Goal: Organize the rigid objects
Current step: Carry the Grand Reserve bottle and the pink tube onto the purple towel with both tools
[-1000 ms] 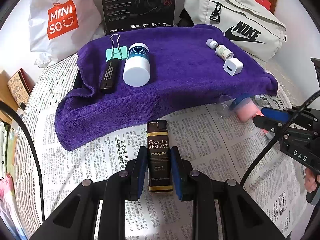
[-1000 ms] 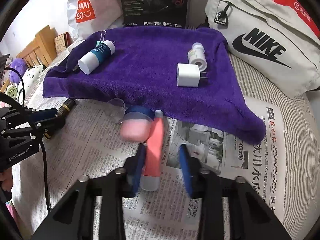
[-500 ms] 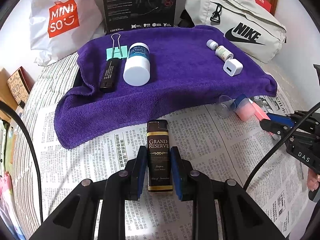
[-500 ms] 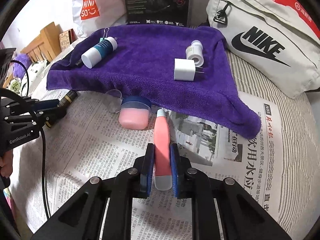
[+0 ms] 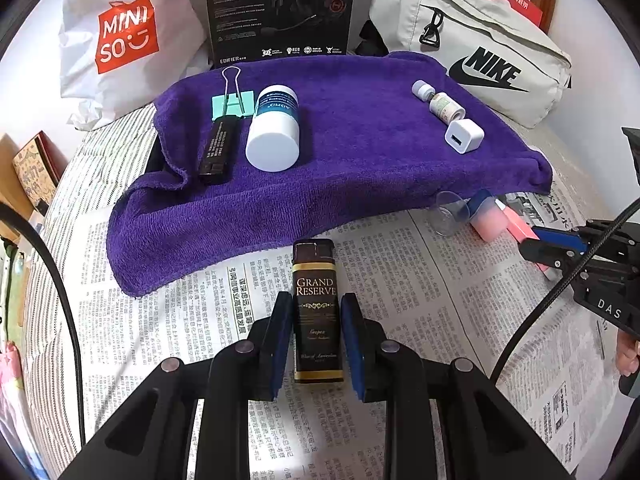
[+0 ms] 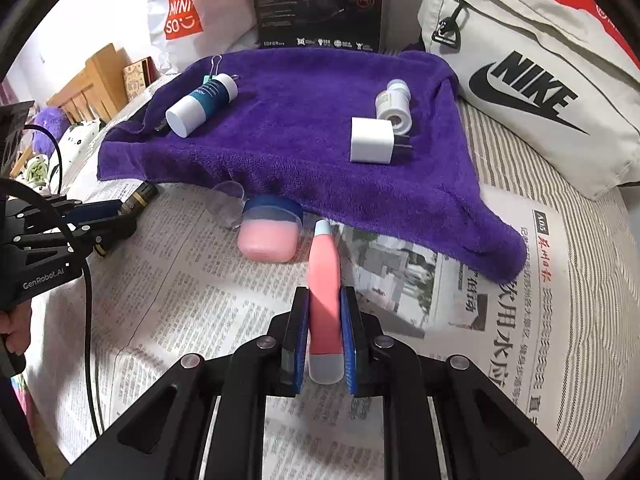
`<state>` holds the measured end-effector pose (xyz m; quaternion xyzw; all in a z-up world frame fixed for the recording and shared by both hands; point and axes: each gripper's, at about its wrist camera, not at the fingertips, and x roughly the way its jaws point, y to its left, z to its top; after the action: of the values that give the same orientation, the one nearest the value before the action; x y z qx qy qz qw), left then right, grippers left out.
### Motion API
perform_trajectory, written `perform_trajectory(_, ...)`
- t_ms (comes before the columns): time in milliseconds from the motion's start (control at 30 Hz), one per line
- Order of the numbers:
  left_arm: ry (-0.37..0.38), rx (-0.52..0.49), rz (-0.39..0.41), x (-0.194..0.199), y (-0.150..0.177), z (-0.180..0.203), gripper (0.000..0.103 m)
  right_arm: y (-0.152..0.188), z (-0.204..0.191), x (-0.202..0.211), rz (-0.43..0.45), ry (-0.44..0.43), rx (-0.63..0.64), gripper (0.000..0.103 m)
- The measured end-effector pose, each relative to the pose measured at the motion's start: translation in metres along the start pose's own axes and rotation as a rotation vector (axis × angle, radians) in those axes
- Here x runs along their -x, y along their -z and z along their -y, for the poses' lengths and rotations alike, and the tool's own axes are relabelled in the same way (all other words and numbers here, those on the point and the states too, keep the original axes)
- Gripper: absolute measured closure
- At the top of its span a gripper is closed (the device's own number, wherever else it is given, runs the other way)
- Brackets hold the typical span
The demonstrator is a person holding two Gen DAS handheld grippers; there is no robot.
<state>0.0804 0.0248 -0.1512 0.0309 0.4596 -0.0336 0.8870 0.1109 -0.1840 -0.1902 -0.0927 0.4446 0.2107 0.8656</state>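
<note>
My left gripper [image 5: 316,312] is shut on a dark brown "Grand Reserve" box [image 5: 316,280] that lies on the newspaper just in front of the purple towel [image 5: 360,168]. My right gripper [image 6: 325,308] is shut on a pink tube [image 6: 323,264] with pale ends, beside a pink jar [image 6: 269,236] with a blue lid. On the towel lie a white bottle [image 5: 274,132], a black bar [image 5: 218,148], a teal binder clip [image 5: 232,104], a small vial [image 5: 440,102] and a white charger [image 5: 464,136]. A clear cap [image 6: 228,204] rests by the jar.
Newspaper [image 6: 180,300] covers striped bedding [image 6: 592,280]. Behind the towel stand a white Miniso bag [image 5: 120,36], a black product box [image 5: 280,8] and a beige Nike bag [image 5: 480,52]. Wooden furniture [image 6: 96,80] is at the far left. A person's hand [image 6: 16,332] holds the left gripper.
The right gripper's jaws have come together on the pink tube, which now lies straight between the pads. The left gripper and its brown box have stayed put.
</note>
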Motion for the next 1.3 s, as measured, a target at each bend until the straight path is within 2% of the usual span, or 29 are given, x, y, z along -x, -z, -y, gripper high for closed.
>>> perform_trajectory(300, -0.003, -0.006, 0.001, 0.000, 0.000, 0.001, 0.079, 0.002, -0.001, -0.001, 0.028, 0.008, -0.019, 0.086)
perform_trajectory(533, 0.053, 0.040, 0.000, 0.003, 0.001, -0.012, 0.080, 0.002, 0.005, 0.000, 0.028, -0.018, -0.031, 0.087)
perform_trajectory(733, 0.028, 0.021, -0.013, 0.003, 0.004, -0.012, 0.080, 0.007, 0.007, 0.005, 0.016, -0.013, -0.031, 0.087)
perform_trajectory(900, -0.031, -0.035, -0.027, 0.000, 0.000, 0.000, 0.079, 0.009, 0.009, 0.005, 0.017, -0.010, -0.030, 0.087)
perform_trajectory(1300, -0.016, -0.017, -0.026, 0.003, -0.003, -0.001, 0.081, 0.009, 0.013, 0.009, 0.025, -0.018, -0.048, 0.088)
